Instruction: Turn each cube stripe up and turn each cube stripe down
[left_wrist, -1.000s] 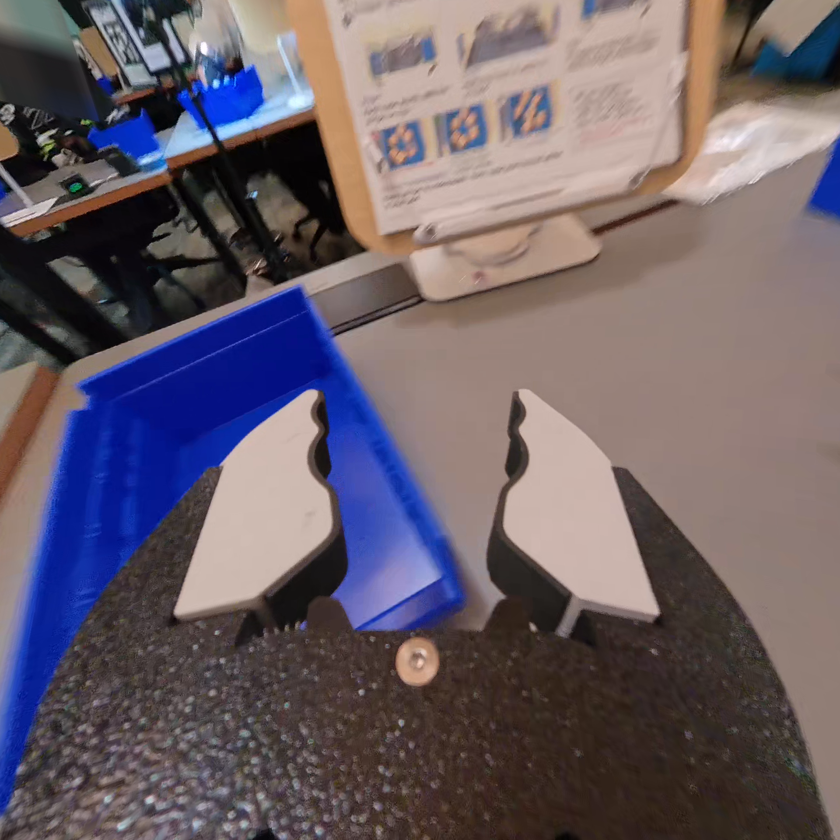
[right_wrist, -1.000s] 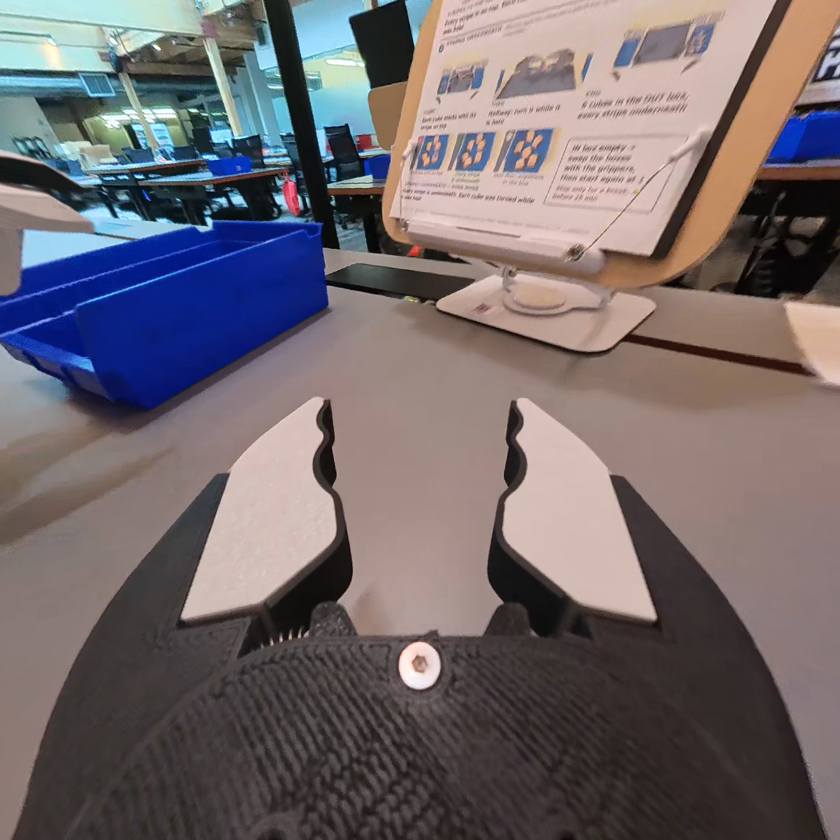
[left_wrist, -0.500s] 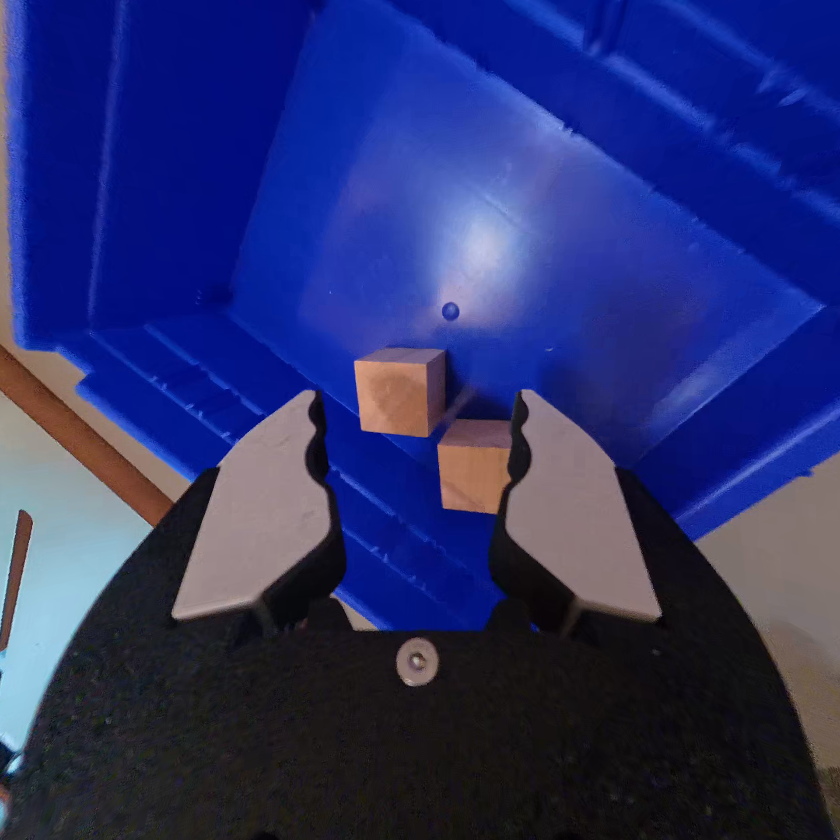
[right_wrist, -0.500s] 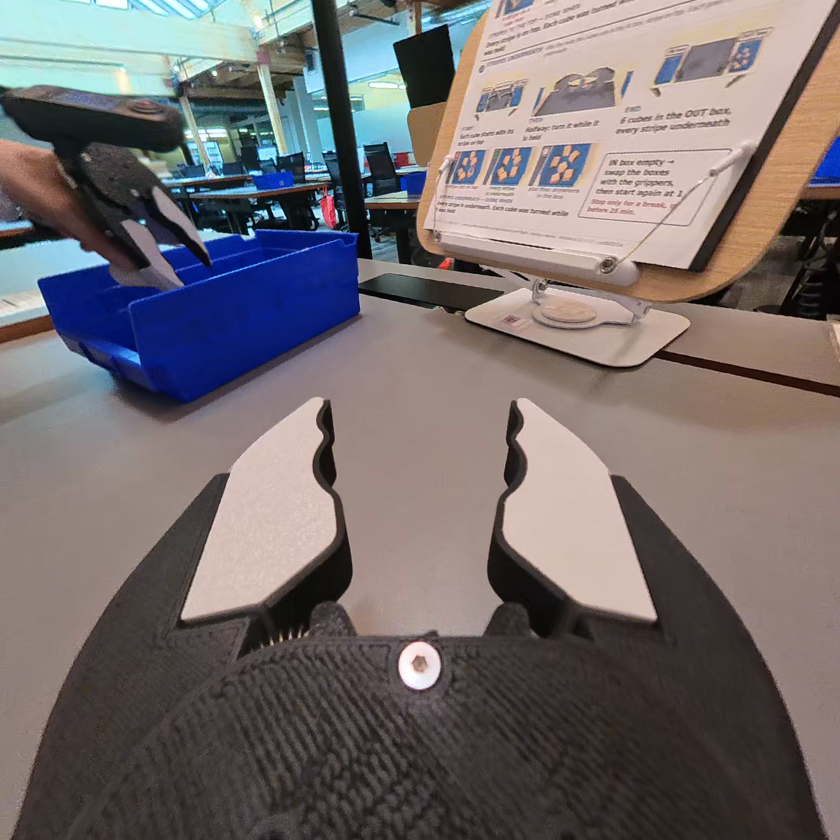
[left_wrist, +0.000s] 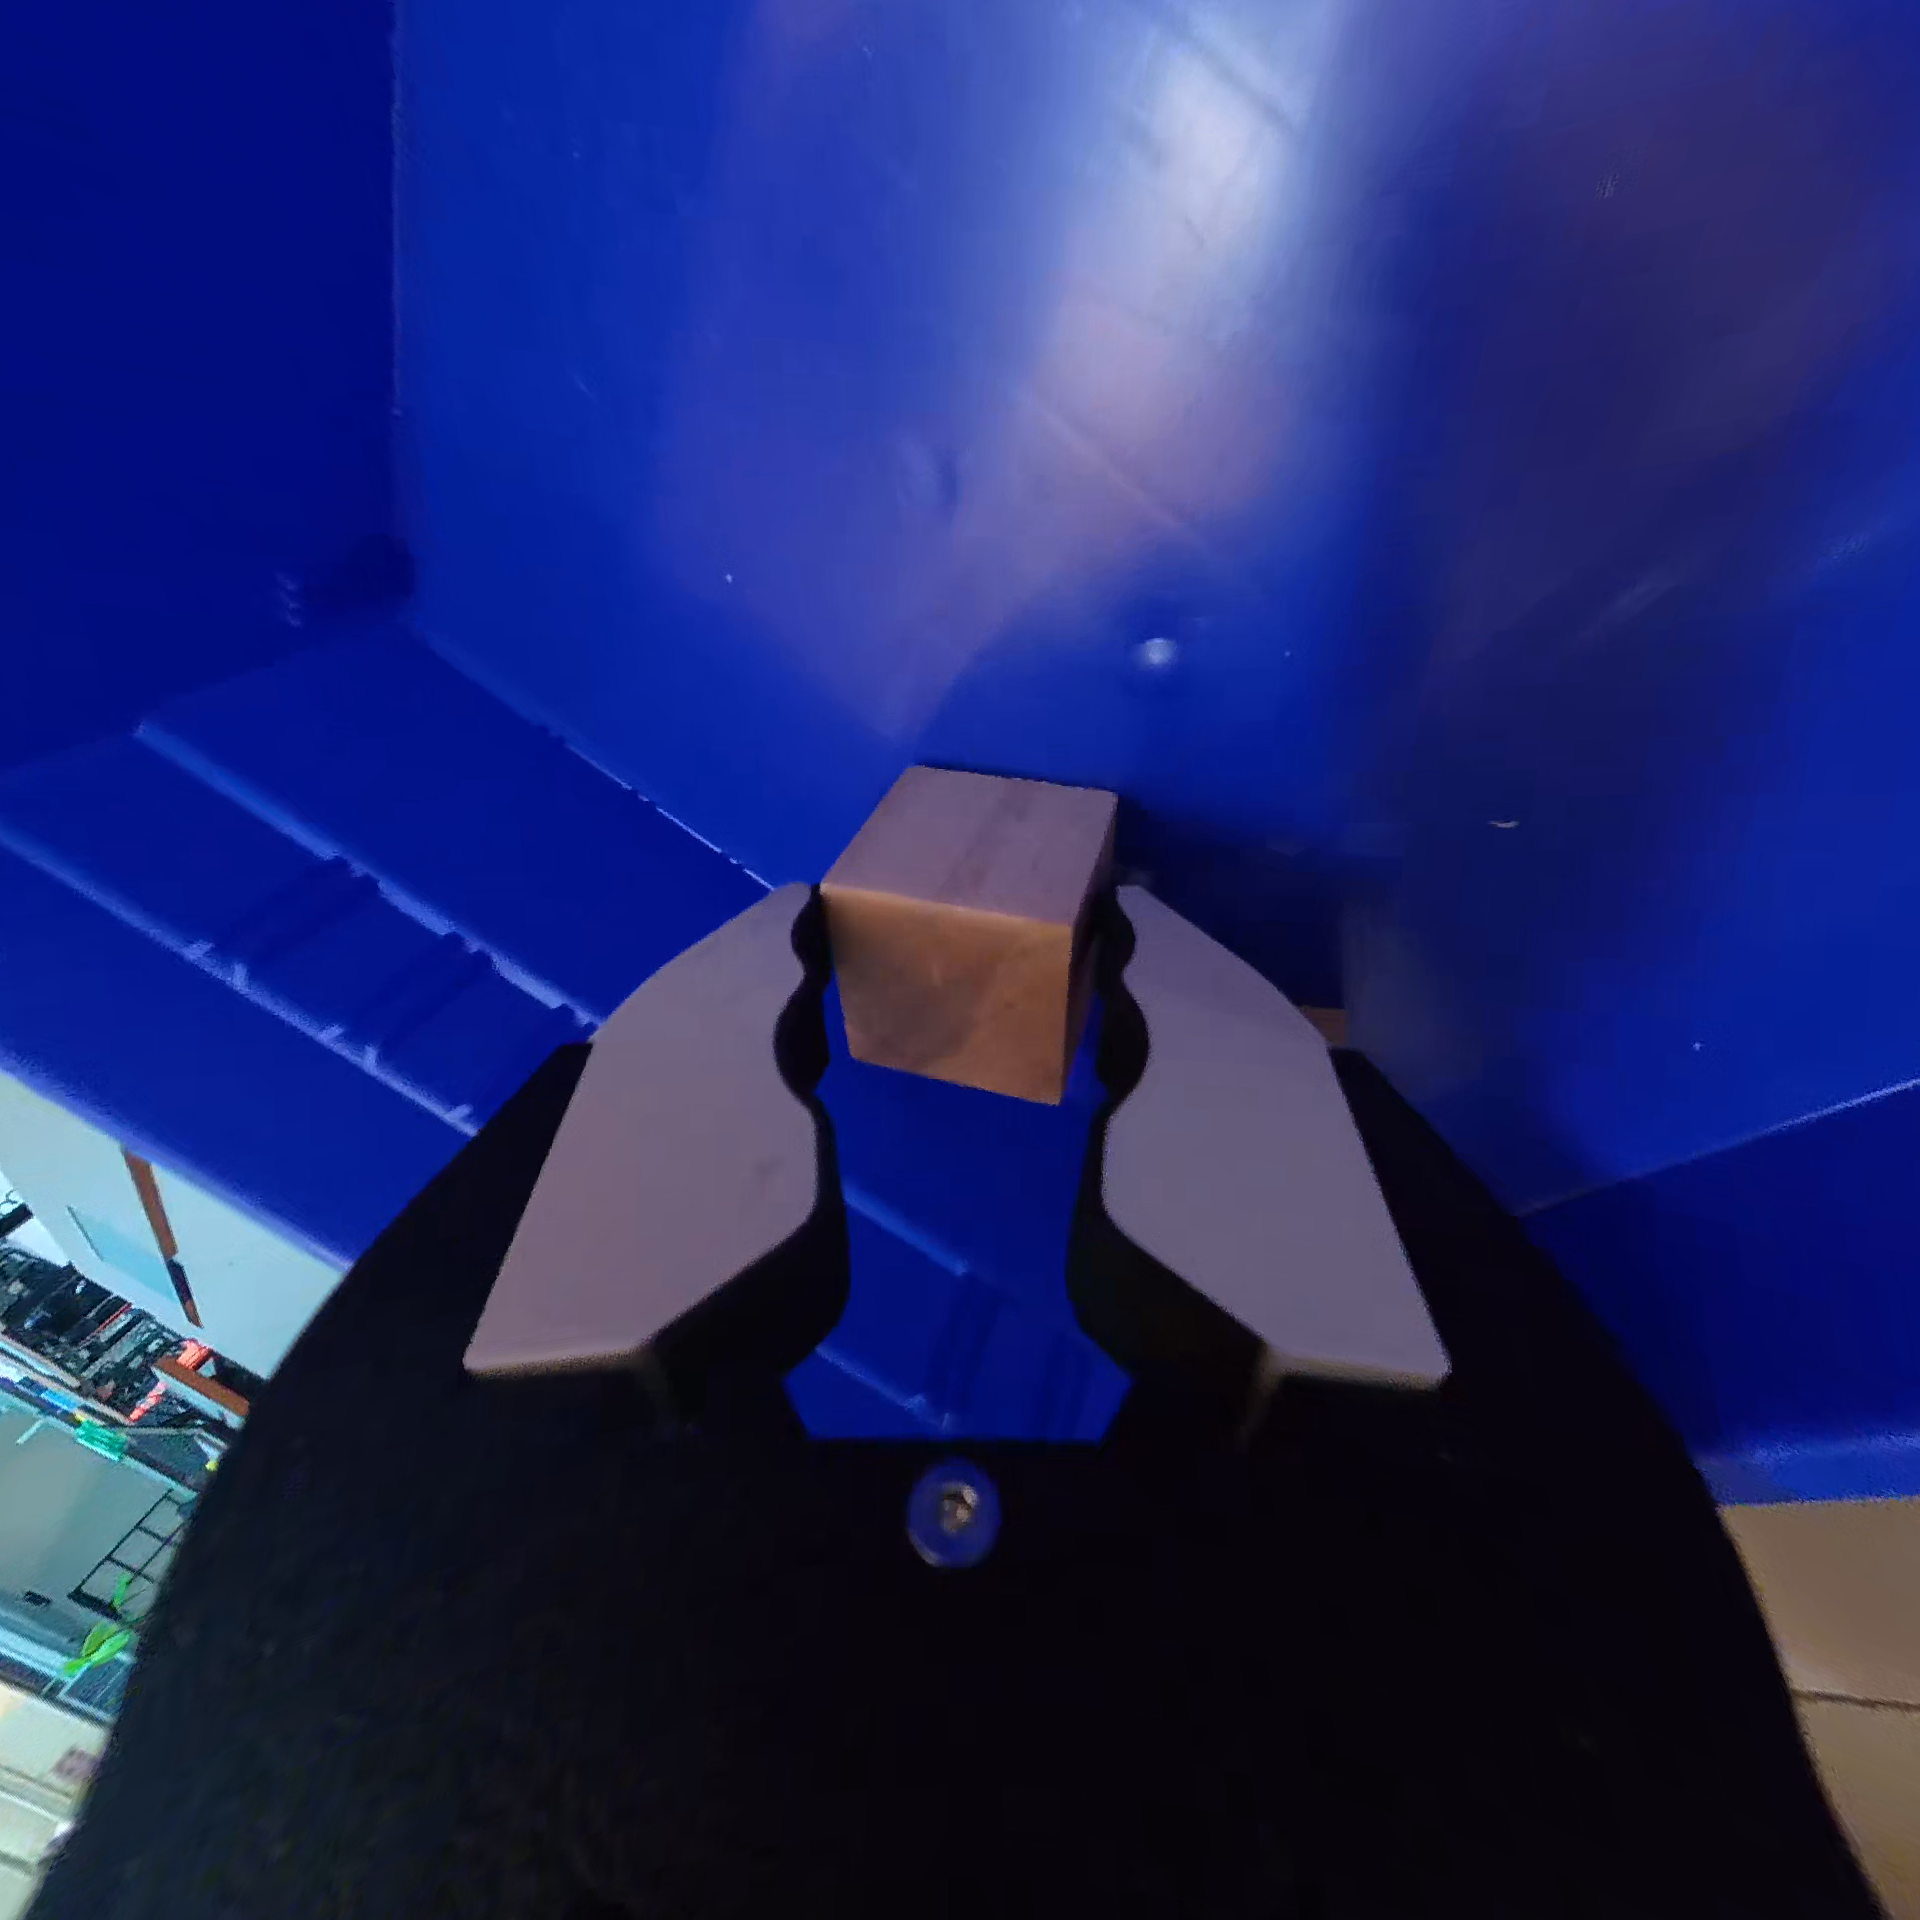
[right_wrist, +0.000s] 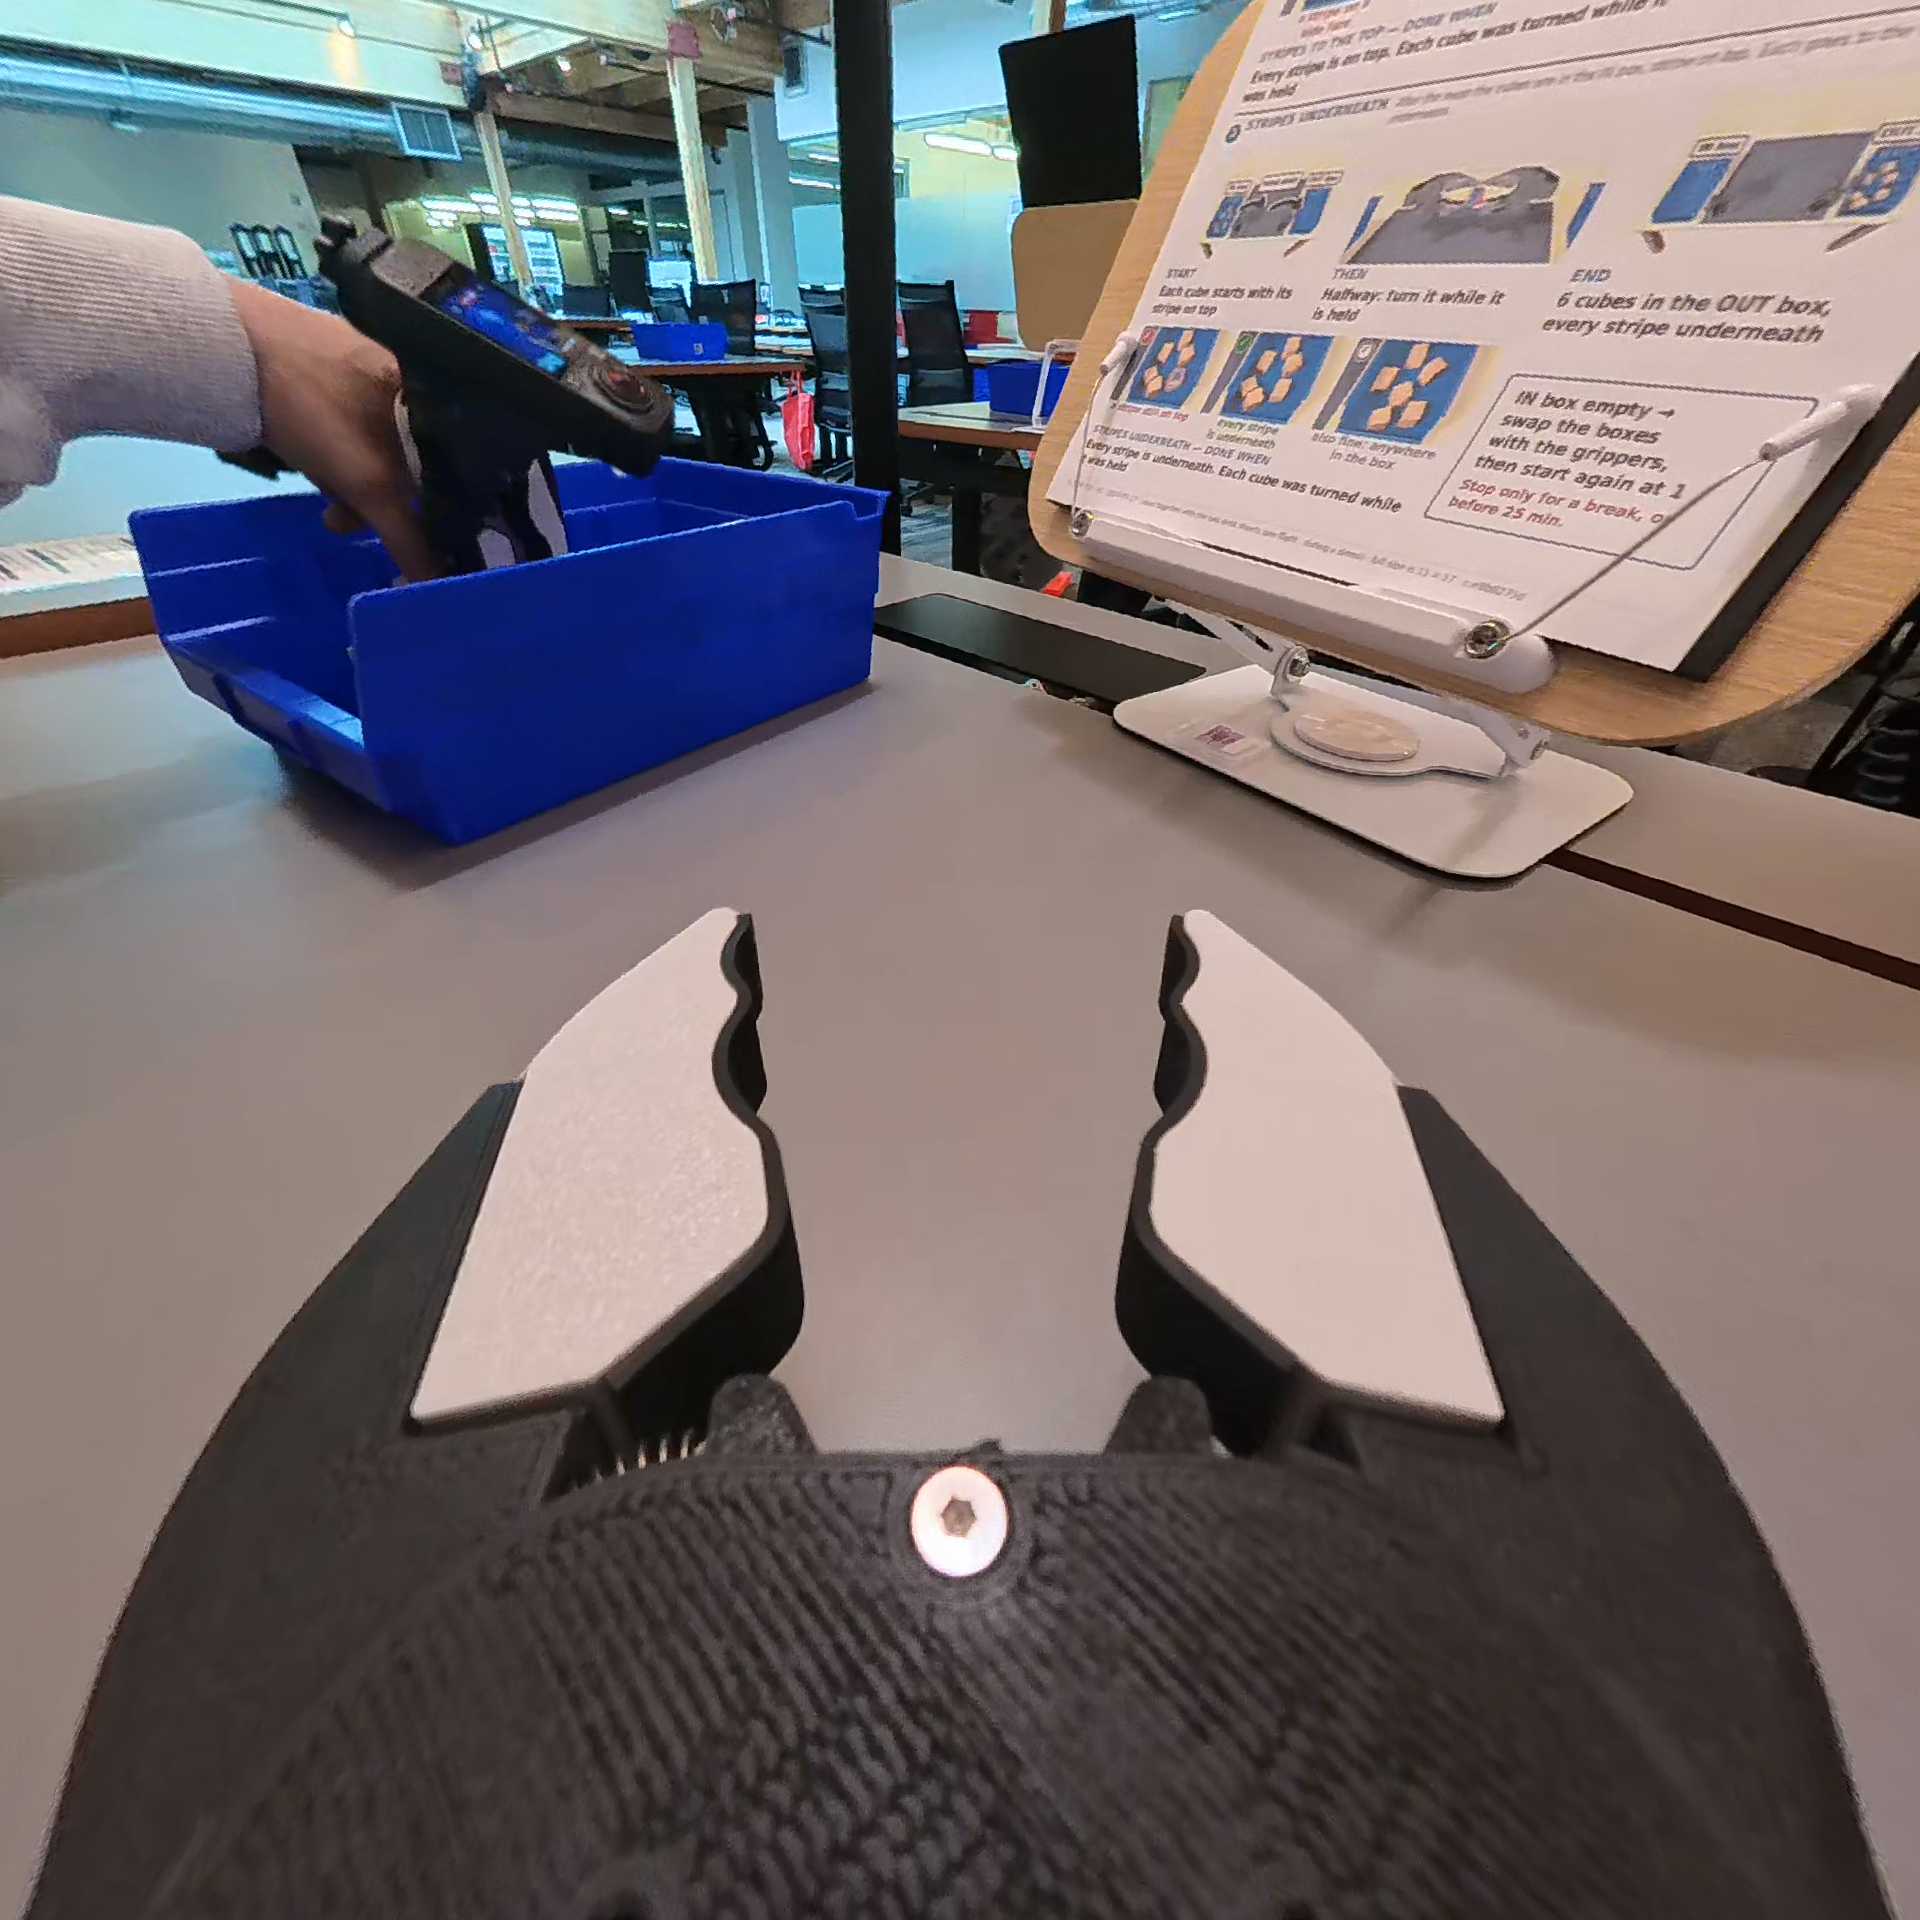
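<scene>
Early, I judge: the left gripper (left_wrist: 956, 956) fingers pinch a small plain wooden cube (left_wrist: 961, 961) inside the blue plastic bin (left_wrist: 1143, 364), unturned, while the right gripper (right_wrist: 961, 997) hovers spread over the grey worktop (right_wrist: 1039, 831).

1. Your left gripper (right_wrist: 520, 520) has its fingertips hidden behind the wall of the blue bin (right_wrist: 613, 665) in the right wrist view.
2. The cube (left_wrist: 966, 935) shows you no stripe.
3. The instruction sheet (right_wrist: 1538, 312) runs off the frame.
</scene>
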